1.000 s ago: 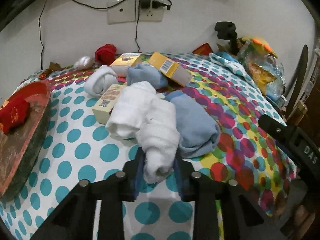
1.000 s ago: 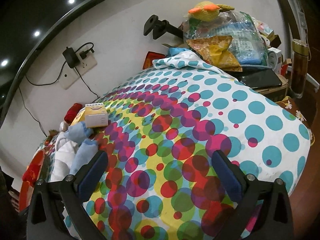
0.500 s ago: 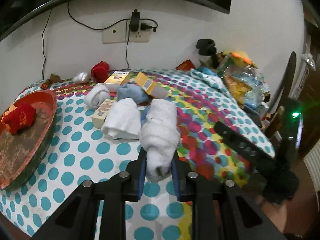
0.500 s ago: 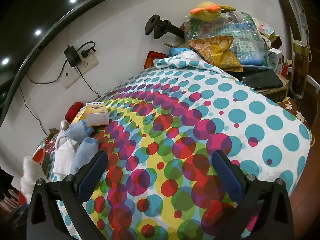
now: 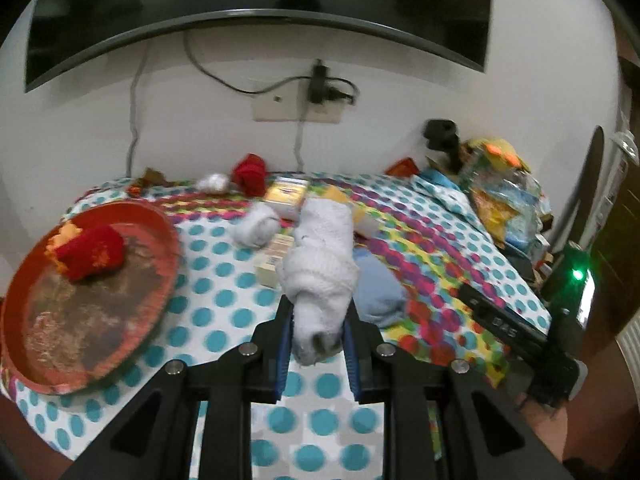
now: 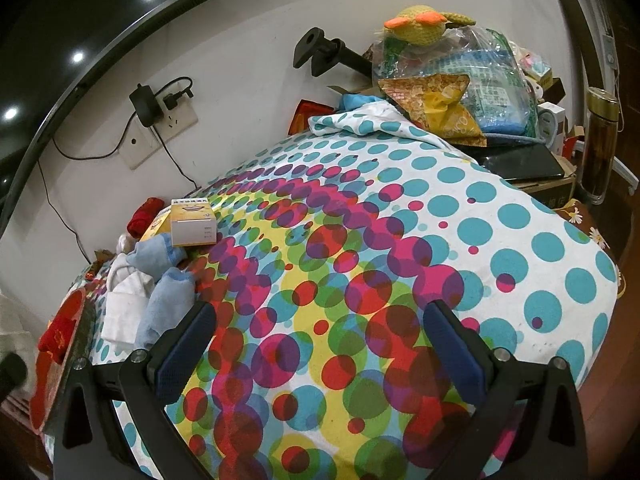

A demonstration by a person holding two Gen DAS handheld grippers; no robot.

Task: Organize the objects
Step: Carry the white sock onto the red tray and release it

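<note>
White rolled sock (image 5: 320, 264) pinched in my left claw (image 5: 316, 344)
My right claw (image 6: 316, 344) hangs spread over the polka-dot counter (image 6: 400, 240).

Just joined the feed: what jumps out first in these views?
The left hand-held gripper clamps a rolled white sock, held above the loud polka-dot cloth. At left sits a round red tray holding a red sock. The right hand-held gripper is open, empty.

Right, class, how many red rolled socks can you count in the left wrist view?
2. One red sock lies in the round red tray on the left; the other red sock sits at the table's far edge by the wall. The held white sock may hide more.
</note>
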